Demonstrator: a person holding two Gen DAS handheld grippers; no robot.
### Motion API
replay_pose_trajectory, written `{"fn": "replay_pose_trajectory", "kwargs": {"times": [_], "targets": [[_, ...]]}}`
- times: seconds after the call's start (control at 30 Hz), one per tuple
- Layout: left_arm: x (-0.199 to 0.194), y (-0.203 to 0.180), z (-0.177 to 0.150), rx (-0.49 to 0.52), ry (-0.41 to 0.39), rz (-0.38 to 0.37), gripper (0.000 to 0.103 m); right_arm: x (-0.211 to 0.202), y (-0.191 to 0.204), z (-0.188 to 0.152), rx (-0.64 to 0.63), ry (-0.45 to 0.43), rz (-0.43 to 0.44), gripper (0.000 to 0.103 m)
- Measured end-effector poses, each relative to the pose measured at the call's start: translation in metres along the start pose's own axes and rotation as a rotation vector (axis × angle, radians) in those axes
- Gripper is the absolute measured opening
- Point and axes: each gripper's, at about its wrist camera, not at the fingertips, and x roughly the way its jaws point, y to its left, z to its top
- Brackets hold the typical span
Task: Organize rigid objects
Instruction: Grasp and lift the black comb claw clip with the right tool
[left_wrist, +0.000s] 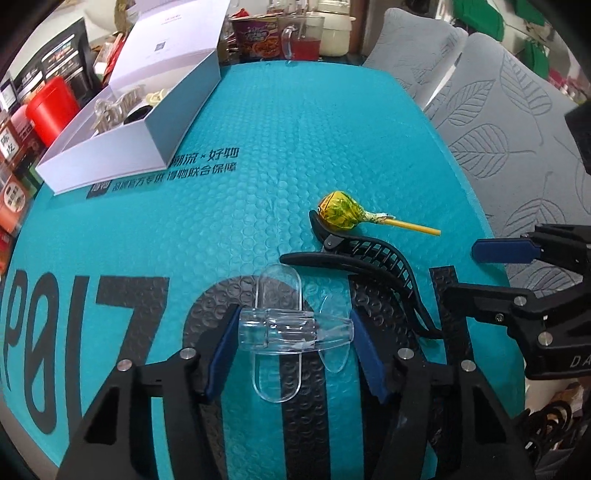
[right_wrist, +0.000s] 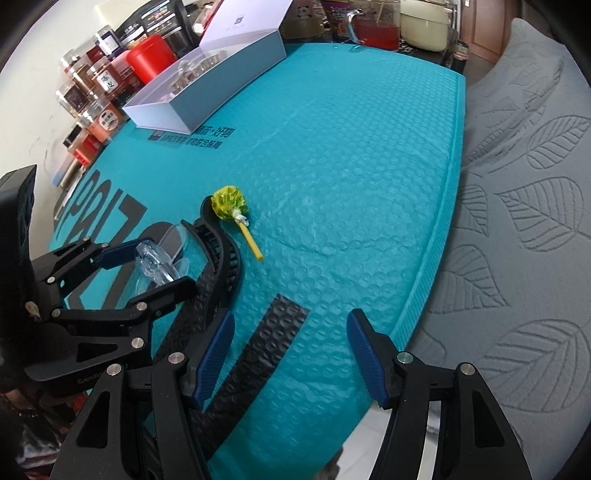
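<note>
A clear plastic hair clip lies on the teal bubble mat, and my left gripper is shut on it, with a blue pad touching each end. It also shows in the right wrist view as the clear clip inside the left gripper. A black hair clip lies just beyond, with a yellow-wrapped lollipop against its far end. My right gripper stands open over the mat's right part with nothing between its fingers.
An open white box holding clips sits at the mat's far left. Jars and a red canister crowd the left edge. A glass mug and noodle cup stand behind. Grey leaf-patterned cushions lie to the right.
</note>
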Motion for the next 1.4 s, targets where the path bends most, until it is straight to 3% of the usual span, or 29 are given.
{"fn": "replay_pose_trajectory", "kwargs": {"times": [0.17, 0.57, 0.73, 1.0, 1.07, 1.13, 1.4], "targets": [[0.002, 0.009, 0.006, 0.011, 0.006, -0.033, 0.059, 0.003, 0.004, 0.005, 0.015, 0.004, 0.012, 0.064], [-0.013, 0.05, 0.0, -0.029, 0.021, -0.015, 0.059, 0.016, 0.03, 0.017, 0.015, 0.012, 0.054, 0.063], [-0.017, 0.066, -0.003, -0.052, 0.02, -0.005, 0.059, 0.024, 0.044, 0.023, -0.005, 0.018, 0.064, 0.052], [-0.021, 0.077, -0.011, -0.074, 0.013, 0.001, 0.059, 0.033, 0.059, 0.031, -0.039, 0.004, 0.002, 0.047], [-0.021, 0.079, -0.013, -0.079, 0.012, 0.002, 0.059, 0.034, 0.062, 0.031, -0.054, -0.003, -0.032, 0.039], [-0.02, 0.081, -0.014, -0.085, 0.013, 0.003, 0.059, 0.035, 0.065, 0.03, -0.078, -0.008, -0.072, 0.021], [-0.025, 0.081, -0.016, -0.08, 0.003, -0.001, 0.059, 0.033, 0.069, 0.026, -0.086, -0.005, -0.045, 0.019]]}}
